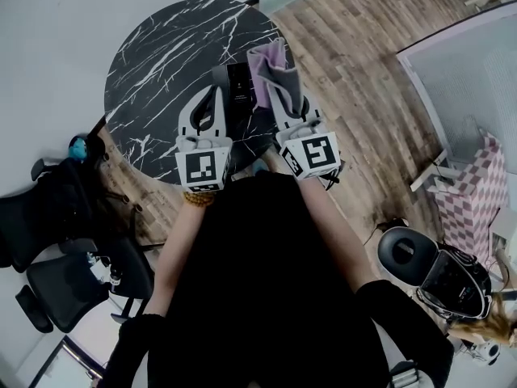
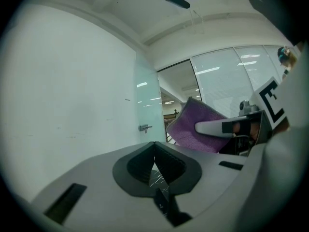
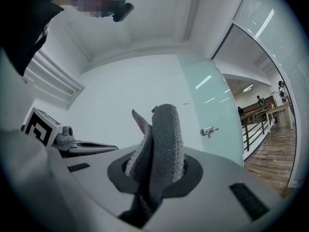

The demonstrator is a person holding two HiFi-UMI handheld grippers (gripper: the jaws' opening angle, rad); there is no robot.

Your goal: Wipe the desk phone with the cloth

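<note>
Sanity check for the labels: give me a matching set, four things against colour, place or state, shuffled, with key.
1 cloth
2 left gripper
3 table
4 phone

A black marble, white veins
B between the two grippers
C jaws shut, empty
D clamped in right gripper

Pairs: 1-D, 2-C, 3-A, 4-B

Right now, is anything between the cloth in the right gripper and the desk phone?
Nothing visible. The cloth, clamped in the right gripper, is just beside the desk phone on the marble table. The left gripper, jaws together, sits at the phone's other side, off that path.
</note>
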